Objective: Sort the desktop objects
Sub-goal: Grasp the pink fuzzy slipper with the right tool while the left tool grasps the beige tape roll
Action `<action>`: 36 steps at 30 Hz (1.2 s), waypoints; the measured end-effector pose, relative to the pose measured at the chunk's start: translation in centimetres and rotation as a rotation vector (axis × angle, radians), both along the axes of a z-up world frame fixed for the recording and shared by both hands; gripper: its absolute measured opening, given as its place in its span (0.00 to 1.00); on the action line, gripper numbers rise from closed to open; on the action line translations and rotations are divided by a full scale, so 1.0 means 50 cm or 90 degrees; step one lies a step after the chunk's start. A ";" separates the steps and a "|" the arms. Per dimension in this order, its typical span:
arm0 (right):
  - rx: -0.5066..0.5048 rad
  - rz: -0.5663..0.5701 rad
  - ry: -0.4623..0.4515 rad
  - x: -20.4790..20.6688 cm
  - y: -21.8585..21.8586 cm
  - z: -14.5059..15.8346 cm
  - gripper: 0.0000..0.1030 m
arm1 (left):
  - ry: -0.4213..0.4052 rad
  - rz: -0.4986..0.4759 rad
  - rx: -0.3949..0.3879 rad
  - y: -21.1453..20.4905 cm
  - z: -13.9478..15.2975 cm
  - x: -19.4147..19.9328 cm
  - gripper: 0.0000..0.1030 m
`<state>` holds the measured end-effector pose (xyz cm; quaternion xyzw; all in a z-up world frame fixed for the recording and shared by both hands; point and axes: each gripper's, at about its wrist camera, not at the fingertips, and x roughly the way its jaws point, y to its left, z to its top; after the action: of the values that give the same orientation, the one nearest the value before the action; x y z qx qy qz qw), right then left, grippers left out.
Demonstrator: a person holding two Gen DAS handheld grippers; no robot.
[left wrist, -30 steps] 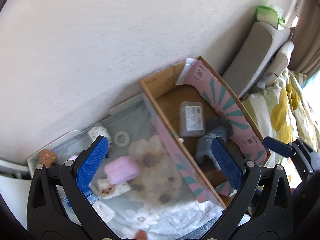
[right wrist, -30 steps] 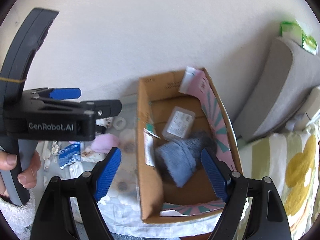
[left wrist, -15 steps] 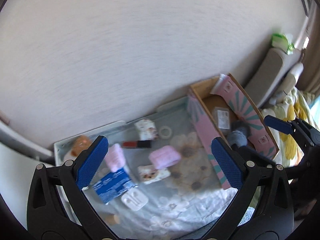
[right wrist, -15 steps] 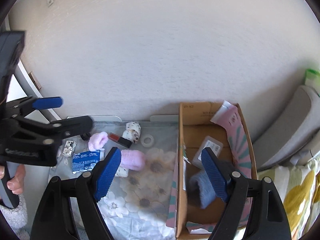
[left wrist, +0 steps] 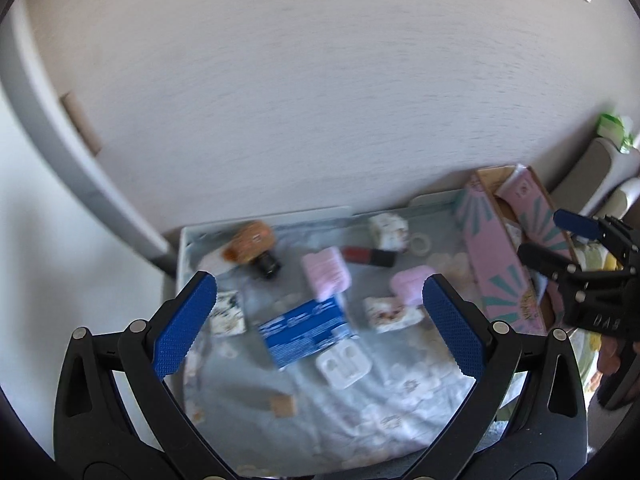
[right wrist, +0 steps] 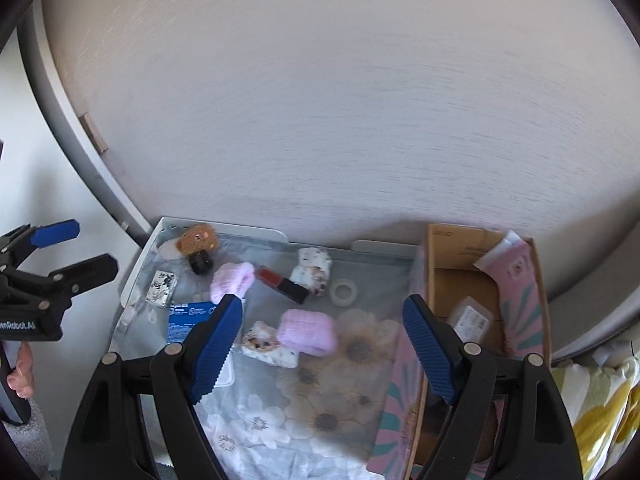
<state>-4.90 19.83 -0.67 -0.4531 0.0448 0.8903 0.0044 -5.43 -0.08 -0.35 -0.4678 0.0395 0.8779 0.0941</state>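
A floral cloth [left wrist: 360, 392] [right wrist: 320, 408] covers the desk. On it lie a blue packet [left wrist: 306, 330] [right wrist: 184, 318], a white earbud case [left wrist: 343, 365], two pink fluffy items [left wrist: 325, 272] [right wrist: 307, 332], a red and black lipstick [left wrist: 370, 256] [right wrist: 282, 281], a tape ring [right wrist: 345, 291] and patterned rolls [left wrist: 391, 313] [right wrist: 269, 344]. A cardboard box [left wrist: 502, 256] [right wrist: 452, 280] stands at the right with a clear case [right wrist: 470, 318] inside. My left gripper [left wrist: 320, 328] is open and empty above the cloth. My right gripper [right wrist: 322, 344] is open and empty, near the box edge.
A brown bottle [left wrist: 252, 242] [right wrist: 198, 242] and a small printed card [left wrist: 228, 314] [right wrist: 162, 286] lie at the cloth's left. A pale wall rises behind. A sofa with yellow floral bedding [right wrist: 600, 412] is at the right.
Both grippers have pulled back and up from the box toward the left. The grey item from the earlier frames no longer shows in the box. Both stay open and empty.
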 end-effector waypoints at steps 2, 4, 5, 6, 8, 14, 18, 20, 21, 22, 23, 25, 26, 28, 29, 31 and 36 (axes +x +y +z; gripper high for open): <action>-0.002 0.005 -0.003 -0.010 -0.016 -0.005 0.77 | 0.000 0.010 0.001 -0.030 -0.008 0.009 1.00; -0.010 0.005 -0.008 -0.016 -0.023 -0.013 0.77 | -0.006 0.022 -0.002 -0.061 -0.022 0.018 1.00; -0.017 0.005 -0.010 -0.018 -0.027 -0.018 0.77 | -0.009 0.029 -0.006 -0.077 -0.030 0.024 1.00; -0.022 0.005 -0.011 -0.020 -0.030 -0.022 0.77 | -0.011 0.037 -0.011 -0.093 -0.040 0.029 1.00; -0.027 0.006 -0.014 -0.020 -0.038 -0.033 0.77 | -0.019 0.050 -0.015 -0.124 -0.066 0.042 1.00; -0.043 -0.006 -0.064 -0.027 -0.051 -0.118 0.77 | -0.047 0.083 -0.010 -0.183 -0.172 0.081 1.00; -0.054 -0.001 -0.107 -0.023 -0.066 -0.179 0.77 | -0.075 0.086 0.025 -0.186 -0.236 0.104 1.00; -0.059 -0.005 -0.125 -0.023 -0.067 -0.207 0.77 | -0.090 0.082 0.039 -0.176 -0.273 0.118 1.00; -0.065 -0.008 -0.135 -0.025 -0.064 -0.223 0.77 | -0.095 0.082 0.038 -0.169 -0.293 0.126 1.00; -0.069 -0.009 -0.143 -0.028 -0.062 -0.234 0.77 | -0.093 0.088 0.031 -0.164 -0.306 0.134 1.00; -0.073 -0.009 -0.151 -0.031 -0.059 -0.244 0.77 | -0.092 0.093 0.029 -0.159 -0.316 0.141 0.99; -0.078 -0.011 -0.166 -0.043 -0.050 -0.264 0.77 | -0.085 0.105 0.040 -0.152 -0.335 0.155 0.98; -0.080 -0.013 -0.169 -0.051 -0.044 -0.271 0.77 | -0.082 0.108 0.045 -0.150 -0.344 0.160 0.98; -0.093 -0.015 -0.176 -0.068 -0.034 -0.282 0.77 | -0.078 0.114 0.052 -0.143 -0.362 0.165 0.98; -0.102 -0.014 -0.181 -0.077 -0.030 -0.289 0.77 | -0.080 0.117 0.053 -0.139 -0.373 0.167 0.97; -0.125 -0.019 -0.202 -0.100 -0.020 -0.312 0.77 | -0.083 0.125 0.053 -0.135 -0.387 0.170 0.95; -0.178 -0.028 -0.212 -0.130 0.002 -0.351 0.77 | -0.077 0.151 0.039 -0.126 -0.408 0.182 0.89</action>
<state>-11.38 19.91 -18.21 -0.5891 0.1761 0.7880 -0.0318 3.68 -6.37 -20.73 -0.5179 -0.0483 0.8540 0.0062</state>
